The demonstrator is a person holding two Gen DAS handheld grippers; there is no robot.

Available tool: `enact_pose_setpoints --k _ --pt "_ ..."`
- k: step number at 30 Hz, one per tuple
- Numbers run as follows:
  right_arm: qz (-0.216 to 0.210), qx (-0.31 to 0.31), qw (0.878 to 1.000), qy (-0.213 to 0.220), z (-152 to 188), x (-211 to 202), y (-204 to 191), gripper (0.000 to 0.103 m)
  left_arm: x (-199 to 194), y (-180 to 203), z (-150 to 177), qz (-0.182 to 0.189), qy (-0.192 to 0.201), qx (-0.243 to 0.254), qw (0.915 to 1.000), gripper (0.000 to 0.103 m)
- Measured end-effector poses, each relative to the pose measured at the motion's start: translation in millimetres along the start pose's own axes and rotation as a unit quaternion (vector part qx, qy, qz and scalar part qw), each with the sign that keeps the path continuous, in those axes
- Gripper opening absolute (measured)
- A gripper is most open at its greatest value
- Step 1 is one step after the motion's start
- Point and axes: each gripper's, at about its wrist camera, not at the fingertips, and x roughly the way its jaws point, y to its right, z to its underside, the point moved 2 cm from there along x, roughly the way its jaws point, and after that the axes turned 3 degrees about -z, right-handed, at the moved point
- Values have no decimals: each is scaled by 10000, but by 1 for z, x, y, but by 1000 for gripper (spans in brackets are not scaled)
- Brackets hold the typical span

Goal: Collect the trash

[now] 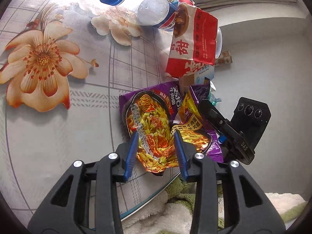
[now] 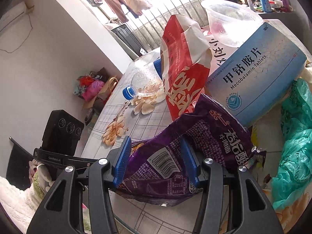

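Left wrist view: the left gripper (image 1: 156, 136) stands part open, its two blue pads either side of one purple noodle wrapper (image 1: 156, 117) at the table (image 1: 58, 136) edge; whether they press it I cannot tell. At one o'clock stands one red paper bag (image 1: 193, 39), at twelve one plastic bottle (image 1: 144, 5).

Right wrist view: the right gripper (image 2: 156, 148) straddles the same wrapper's barcode side, grip unclear. One blue tablet box (image 2: 259, 74) sits at two o'clock, one clear cup (image 2: 230, 21) above it, one green plastic bag (image 2: 292, 136) at three.
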Motion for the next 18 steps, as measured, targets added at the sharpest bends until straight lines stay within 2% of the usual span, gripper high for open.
enact_pose_setpoints --k 3,7,9,11,13,15,18 --pt "48 105 9999 82 0 2 2 51 -24 -5 -3 -217 389 -81 9990 44" --pt "146 201 9995 200 1 3 4 51 -50 -13 1 -209 752 -193 9968 46" --pt "234 218 9992 255 2 5 4 51 -59 -9 7 -267 802 -29 9964 47" --pt "335 210 9990 221 2 11 3 51 -64 8 15 -404 793 449 9950 52" --pt "509 135 9985 165 3 17 0 51 -58 34 25 -706 728 1064 9891 55" --pt "727 33 9973 75 6 24 -2 51 -40 56 32 -1174 643 1596 9781 56" --pt "812 -40 9967 26 9 28 -4 51 -15 64 32 -1945 504 1814 9627 56"
